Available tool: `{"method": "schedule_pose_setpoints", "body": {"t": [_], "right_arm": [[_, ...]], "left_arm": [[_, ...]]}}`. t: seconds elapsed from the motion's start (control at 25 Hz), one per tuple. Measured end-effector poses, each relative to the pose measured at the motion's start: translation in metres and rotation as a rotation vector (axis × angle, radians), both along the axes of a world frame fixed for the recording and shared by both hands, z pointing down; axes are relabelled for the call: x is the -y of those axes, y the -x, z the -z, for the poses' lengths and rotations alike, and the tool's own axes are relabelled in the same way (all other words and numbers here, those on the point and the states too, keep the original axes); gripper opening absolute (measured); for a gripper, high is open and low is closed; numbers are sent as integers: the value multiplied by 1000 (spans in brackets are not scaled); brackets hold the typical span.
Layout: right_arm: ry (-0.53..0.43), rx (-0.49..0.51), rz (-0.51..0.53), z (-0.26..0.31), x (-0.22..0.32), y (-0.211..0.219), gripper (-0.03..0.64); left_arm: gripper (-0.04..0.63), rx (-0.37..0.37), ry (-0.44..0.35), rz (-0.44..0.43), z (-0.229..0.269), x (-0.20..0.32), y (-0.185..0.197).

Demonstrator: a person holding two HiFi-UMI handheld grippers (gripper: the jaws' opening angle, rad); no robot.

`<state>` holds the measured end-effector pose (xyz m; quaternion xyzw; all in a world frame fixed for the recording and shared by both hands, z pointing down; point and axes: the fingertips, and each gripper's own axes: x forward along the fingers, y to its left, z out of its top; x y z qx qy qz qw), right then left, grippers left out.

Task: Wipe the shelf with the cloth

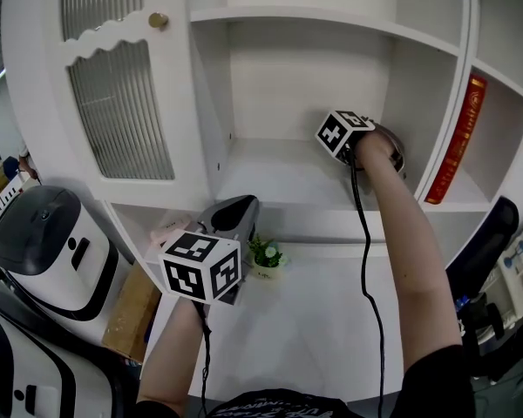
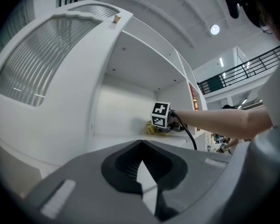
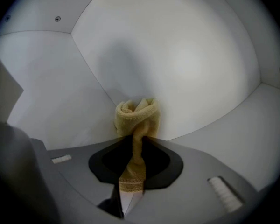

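Smooth white shelf [image 1: 270, 177]; right gripper [image 3: 134, 143] jaws pinched on fluffy yellow cloth [image 3: 136, 117]; left gripper [image 2: 141, 143] jaws together, empty

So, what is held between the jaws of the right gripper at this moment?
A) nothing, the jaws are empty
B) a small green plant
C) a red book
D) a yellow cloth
D: the right gripper view shows the yellow cloth pinched between the closed jaws of the right gripper, inside the white shelf.
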<state>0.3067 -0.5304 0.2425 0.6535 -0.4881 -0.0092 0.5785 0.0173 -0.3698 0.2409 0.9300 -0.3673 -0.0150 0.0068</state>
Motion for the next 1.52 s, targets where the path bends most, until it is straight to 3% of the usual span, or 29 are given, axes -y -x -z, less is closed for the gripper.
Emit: {"method": "schedule_pose_setpoints", "body": {"t": [0.2, 0.4, 0.72, 0.96, 1.2, 1.52], "right_arm": [[-57, 39, 51, 8, -7, 11, 97], [-107, 114, 151, 25, -15, 52, 97], [-133, 258, 344, 34, -27, 153, 98], [-88, 421, 517, 24, -28, 242, 98], [-41, 378, 556, 7, -22, 285, 98], [-47, 358, 518, 4, -18, 284, 95]], "left_arm": [[6, -10, 0, 8, 1, -4, 9], [6, -27, 6, 17, 0, -13, 22], [6, -37, 16, 40, -6, -32, 49], [6, -40, 37, 60, -15, -36, 70], [6, -36, 48, 66, -20, -38, 83], [6, -24, 58, 53, -26, -42, 84]]}}
